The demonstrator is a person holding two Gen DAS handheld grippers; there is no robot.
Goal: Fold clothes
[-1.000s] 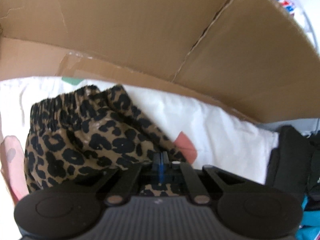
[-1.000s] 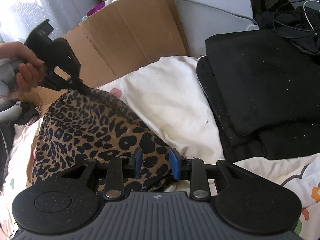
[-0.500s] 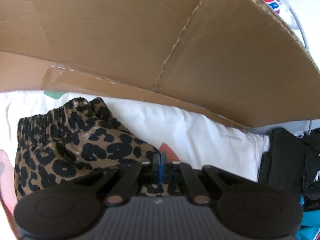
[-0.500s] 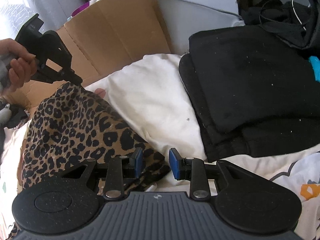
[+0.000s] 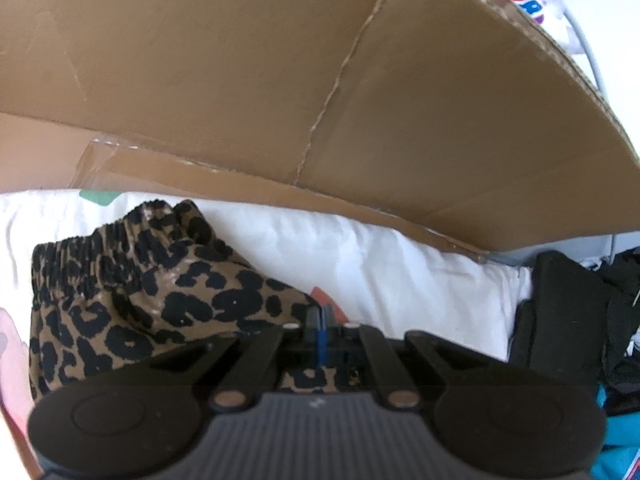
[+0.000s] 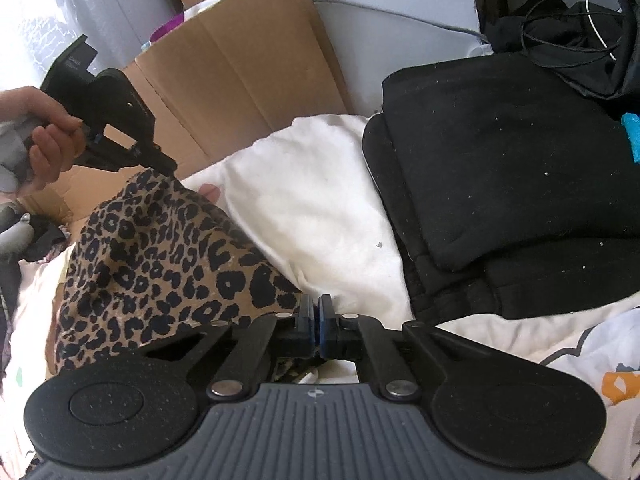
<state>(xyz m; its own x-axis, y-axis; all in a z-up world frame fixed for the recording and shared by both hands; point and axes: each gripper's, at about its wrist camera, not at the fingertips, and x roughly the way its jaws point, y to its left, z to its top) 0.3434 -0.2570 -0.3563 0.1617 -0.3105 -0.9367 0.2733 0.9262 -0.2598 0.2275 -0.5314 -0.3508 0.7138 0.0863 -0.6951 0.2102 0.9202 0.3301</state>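
A leopard-print garment [image 6: 160, 264] with an elastic waistband [image 5: 100, 248] lies on the white bedding [image 6: 312, 208]. My left gripper [image 5: 320, 314] is shut on one far corner of it. The right wrist view shows that gripper [image 6: 166, 165] in a hand [image 6: 44, 148], holding the corner up in a peak. My right gripper [image 6: 315, 312] is shut, its blue pads together on the garment's near corner. Leopard cloth shows beneath its fingers.
Flattened cardboard [image 5: 280, 80] leans along the back of the bed [image 6: 240, 80]. A stack of folded black clothes [image 6: 500, 168] lies to the right, with black items and cables [image 6: 568, 36] behind it. A teal item [image 5: 616, 432] sits at the right edge.
My right gripper's jaws, open around the garment's near edge before, have closed on it. The left gripper keeps its grip and has shifted slightly along the cardboard.
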